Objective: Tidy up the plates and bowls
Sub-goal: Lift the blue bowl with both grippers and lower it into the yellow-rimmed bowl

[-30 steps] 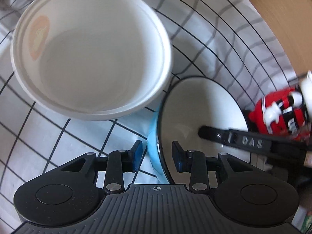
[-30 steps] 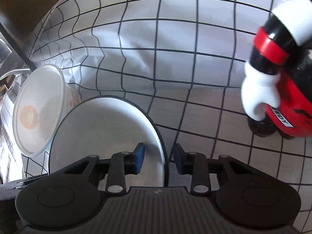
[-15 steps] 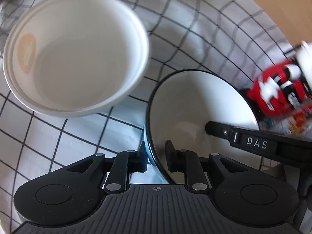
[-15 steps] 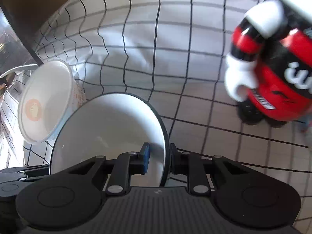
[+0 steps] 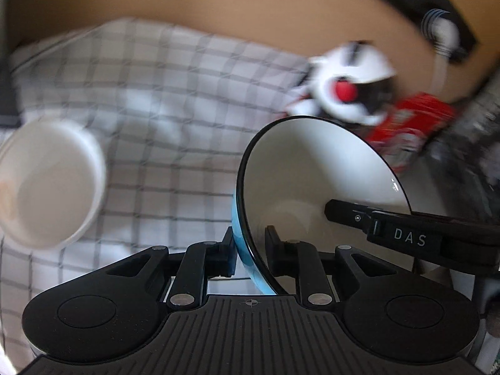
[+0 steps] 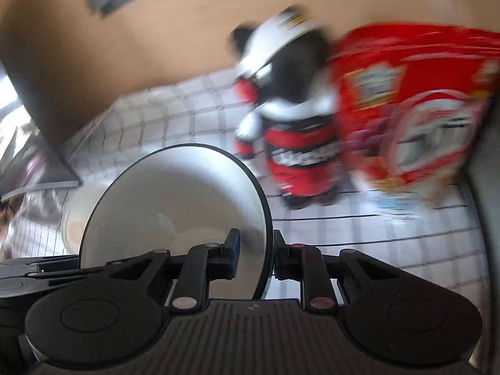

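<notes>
Far left on the checked cloth [image 5: 175, 100]: white paper bowl [image 5: 47, 184], upright, mouth up, apart from everything, likely the stacking spot. Centre: left gripper [image 5: 250, 247] clamped narrow on the near rim of the blue bowl [image 5: 312, 172], having just closed there. Opposite rim pinched tight by the right gripper [image 6: 254, 254]; two grips probably for a level lift clear of the surface. Open cloth between the bowls, good room leftward. Right side crowded: red figurine [image 6: 297, 143] and red packet [image 6: 415, 109] near the rim, tan wall behind.
</notes>
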A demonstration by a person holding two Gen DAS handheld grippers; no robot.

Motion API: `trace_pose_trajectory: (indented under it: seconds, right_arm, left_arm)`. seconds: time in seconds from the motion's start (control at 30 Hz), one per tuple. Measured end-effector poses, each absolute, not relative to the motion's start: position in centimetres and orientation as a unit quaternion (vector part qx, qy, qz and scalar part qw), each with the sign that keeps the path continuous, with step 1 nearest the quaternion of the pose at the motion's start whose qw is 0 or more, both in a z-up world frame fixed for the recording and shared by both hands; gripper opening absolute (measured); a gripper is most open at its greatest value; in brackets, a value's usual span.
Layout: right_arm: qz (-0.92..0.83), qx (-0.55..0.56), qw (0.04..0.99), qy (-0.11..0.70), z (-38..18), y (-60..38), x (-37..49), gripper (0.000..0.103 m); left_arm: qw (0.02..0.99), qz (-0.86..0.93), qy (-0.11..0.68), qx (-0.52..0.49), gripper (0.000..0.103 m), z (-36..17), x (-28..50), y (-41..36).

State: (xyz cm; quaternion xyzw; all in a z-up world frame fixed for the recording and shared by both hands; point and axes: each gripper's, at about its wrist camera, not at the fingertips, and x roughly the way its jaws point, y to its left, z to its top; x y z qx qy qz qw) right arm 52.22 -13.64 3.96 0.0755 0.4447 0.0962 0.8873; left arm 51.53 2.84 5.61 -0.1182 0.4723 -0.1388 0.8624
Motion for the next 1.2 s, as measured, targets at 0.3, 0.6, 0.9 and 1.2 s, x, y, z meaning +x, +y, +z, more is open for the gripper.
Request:
trace_pose_trajectory:
  seconds: [0.3, 0.6, 0.9, 1.2]
  right_arm:
    - [-0.051, 0.108, 0.909, 0.399, 6.8, -22.2, 44.6, 0.021]
    - [-0.087, 0.129, 0.894, 0.42, 3.4, -27.0, 40.0, 0.021]
    - [-0.056, 0.141, 0.872, 0.465, -2.0, -28.5, 38.1, 0.021]
    - [-0.042, 0.124, 0.869, 0.476, -3.9, -28.8, 38.2, 0.022]
  left_arm:
    - [0.838, -0.299, 0.453, -0.058, 0.02, 8.0, 50.0, -6.8]
    - [0.809, -0.328, 0.487, -0.011, 0.02, 6.1, 47.0, -13.4]
    - [0.785, -0.29, 0.547, 0.009, 0.02, 1.4, 44.8, -14.9]
    - [0.781, -0.271, 0.563, 0.023, 0.02, -0.8, 43.9, -15.6]
